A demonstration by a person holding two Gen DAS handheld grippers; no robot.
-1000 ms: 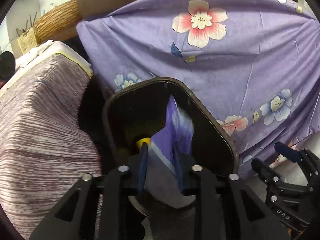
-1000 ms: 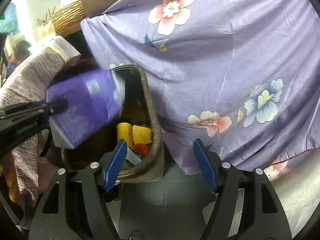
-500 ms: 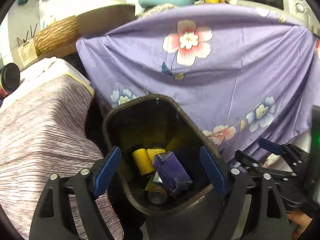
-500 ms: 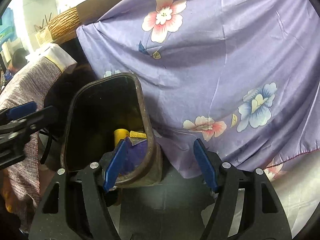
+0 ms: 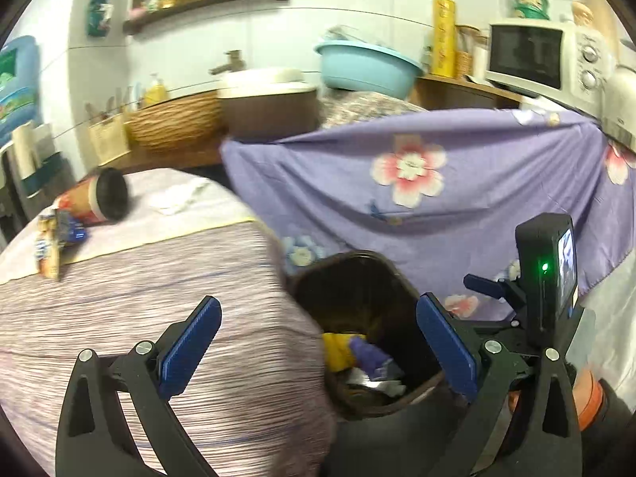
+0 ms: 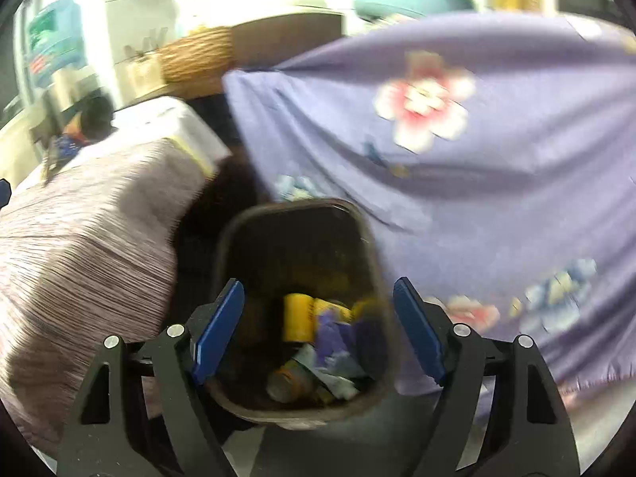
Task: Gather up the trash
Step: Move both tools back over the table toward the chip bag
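A: Trash on the striped cloth is what is remaining to collect. A tipped cup (image 5: 101, 200) with a dark lid is lying on its side at 10 o'clock in the left wrist view, and a crumpled wrapper (image 5: 53, 238) is lying just beside it, at 9 o'clock. Both are sitting well apart from the bin (image 5: 359, 332).

B: Noting the bin. Where is it standing, and why there?

A: It is standing on the floor at 5 o'clock in the left view, tucked between the cloth-covered table (image 5: 159, 278) and the floral purple drape (image 5: 457, 198). My judgement: it is being kept at the table's edge so that items need only a short carry.

B: Contents?

A: A yellow roll (image 6: 297, 316), a purple packet (image 6: 338, 338) touching it, a small can (image 6: 284, 385) and pale scraps are lying at the bottom. Blur is hiding finer detail.

B: Claws?

A: The left gripper (image 5: 318, 348) is hanging with its jaws spread wide and nothing between them, its blue pads (image 5: 190, 349) straddling the table edge and the bin mouth. The right gripper (image 6: 318, 330) is hovering over the bin, jaws likewise parted and holding nothing; its body is showing at 4 o'clock in the left view.

B: Next step, as a judgement?

A: The left claw is pointing toward the table, so it is probably being readied for the cup or wrapper. The cup, being round and on its side, may be rolling away if nudged.
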